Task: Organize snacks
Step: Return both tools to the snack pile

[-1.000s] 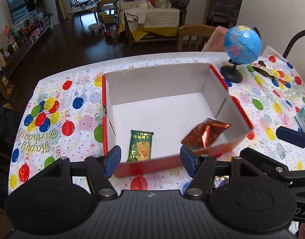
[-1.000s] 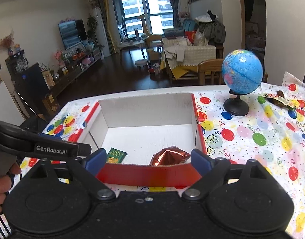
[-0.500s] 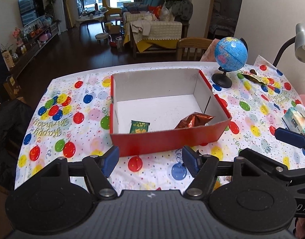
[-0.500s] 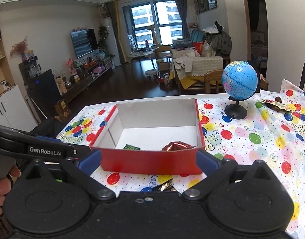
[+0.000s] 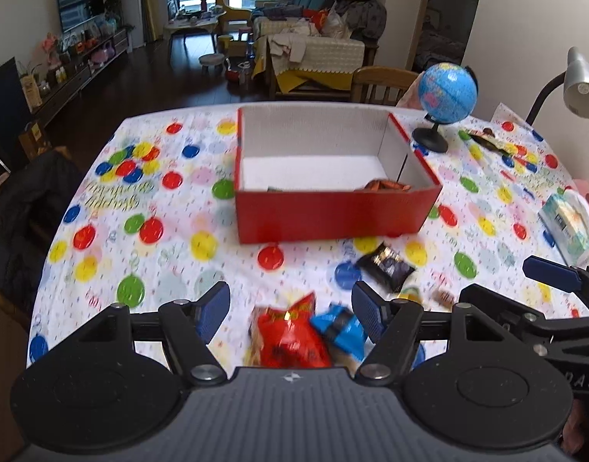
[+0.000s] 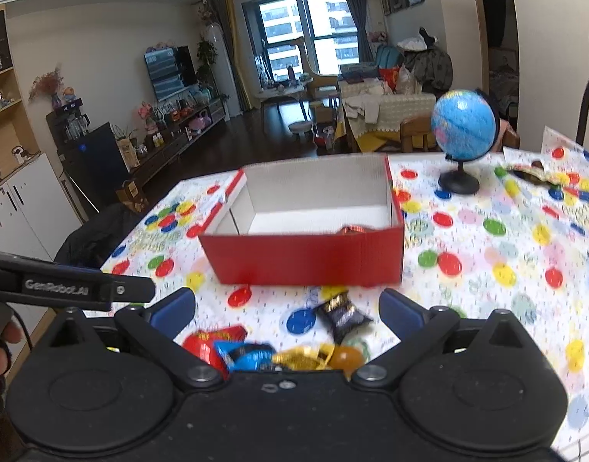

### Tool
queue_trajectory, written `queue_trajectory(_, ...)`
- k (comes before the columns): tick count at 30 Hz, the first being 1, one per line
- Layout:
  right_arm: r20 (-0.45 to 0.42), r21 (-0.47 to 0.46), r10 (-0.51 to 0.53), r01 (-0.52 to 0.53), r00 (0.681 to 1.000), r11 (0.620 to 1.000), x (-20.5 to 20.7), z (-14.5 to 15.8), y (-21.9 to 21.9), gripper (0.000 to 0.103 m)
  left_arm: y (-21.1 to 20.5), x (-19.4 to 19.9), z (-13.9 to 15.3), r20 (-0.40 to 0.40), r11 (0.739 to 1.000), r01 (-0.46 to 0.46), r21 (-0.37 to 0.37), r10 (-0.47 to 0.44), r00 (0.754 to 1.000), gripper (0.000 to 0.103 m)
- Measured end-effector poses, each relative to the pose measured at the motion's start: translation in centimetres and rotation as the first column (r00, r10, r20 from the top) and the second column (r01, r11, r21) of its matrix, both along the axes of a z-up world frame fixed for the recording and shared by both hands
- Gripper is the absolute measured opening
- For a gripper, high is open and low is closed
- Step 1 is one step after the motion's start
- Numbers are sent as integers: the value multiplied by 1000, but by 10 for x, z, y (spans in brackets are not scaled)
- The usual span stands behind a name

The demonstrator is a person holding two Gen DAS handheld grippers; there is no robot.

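Both tongs are hanging empty over the loose snack pile at the worktop's near edge, likely lining up the next pick. The left tongs (image 5: 290, 313) are standing apart above a red packet (image 5: 290, 342) and a blue packet (image 5: 338, 329). The right tongs (image 6: 288, 313) are gaping wide, with a black packet (image 6: 342, 315) lying between them, untouched. The red box (image 5: 333, 211) is sitting at twelve o'clock, a copper-coloured wrapper (image 5: 386, 184) already lying inside.

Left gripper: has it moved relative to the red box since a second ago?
Yes. The left gripper has pulled back toward the table's near edge: the red box now sits well ahead of its fingers, and loose snacks lie between them.
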State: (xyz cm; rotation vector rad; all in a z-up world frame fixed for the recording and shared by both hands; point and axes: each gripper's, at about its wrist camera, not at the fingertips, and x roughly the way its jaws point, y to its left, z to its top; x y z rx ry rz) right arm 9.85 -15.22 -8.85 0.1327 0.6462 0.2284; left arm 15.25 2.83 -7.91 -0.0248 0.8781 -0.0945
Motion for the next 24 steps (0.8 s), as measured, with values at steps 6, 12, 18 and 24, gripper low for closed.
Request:
queue_trajectory(6,-53,2,-15,15,998,1000,-10,-20,3,102,8,-17,-20,-41,999,-37,1,37,998,69)
queue_trajectory(12,-109,14,-39,41,993,999,-13,-40,6,102,14,-29,-44,-101,998,-69,3,69,993,69)
queue_trajectory(18,-181,8,-71,74,981,997,-8,-64,12,99,21,-35,-71,-169,996,-93,6,93,981,69)
queue_trajectory(24,-252,9,-72,76,965,997,-1,-87,20,93,24,-39,-98,-246,994,-106,4,104,964,69)
